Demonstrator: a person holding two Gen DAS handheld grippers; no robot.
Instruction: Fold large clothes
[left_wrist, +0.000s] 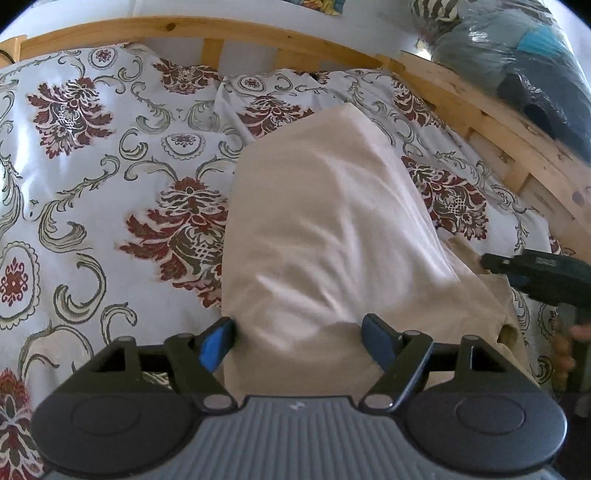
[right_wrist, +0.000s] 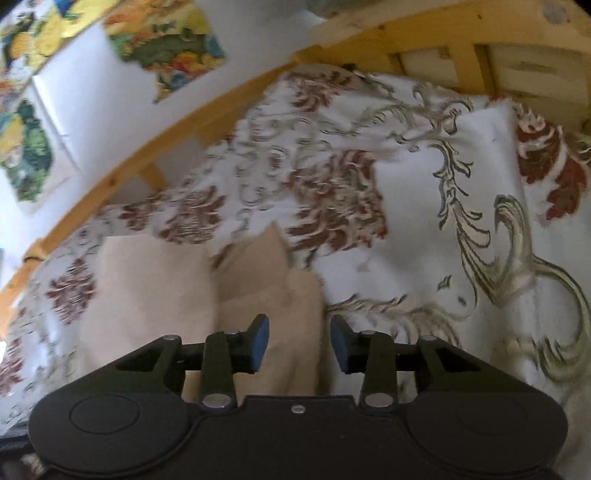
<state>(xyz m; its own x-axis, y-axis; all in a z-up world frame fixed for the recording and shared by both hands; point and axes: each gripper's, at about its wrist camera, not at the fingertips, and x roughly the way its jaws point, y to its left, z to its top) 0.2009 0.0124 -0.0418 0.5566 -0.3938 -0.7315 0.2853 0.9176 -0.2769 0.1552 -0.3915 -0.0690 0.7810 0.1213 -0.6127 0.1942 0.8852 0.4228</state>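
A beige garment (left_wrist: 325, 229) lies folded lengthwise on the floral bedspread (left_wrist: 92, 155), stretching away from me. My left gripper (left_wrist: 299, 345) is open, its blue-padded jaws spread over the garment's near end, nothing held. In the right wrist view the garment (right_wrist: 155, 288) lies lower left with a raised fold in front. My right gripper (right_wrist: 299, 341) is open, its jaws either side of the garment's right edge, empty. It also shows at the right edge of the left wrist view (left_wrist: 532, 269), beside the garment's right side.
A wooden bed frame (left_wrist: 480, 114) runs along the back and right side. A plastic bag of dark clothes (left_wrist: 524, 62) sits beyond the frame at upper right. Colourful pictures (right_wrist: 166, 40) hang on the white wall behind the bed.
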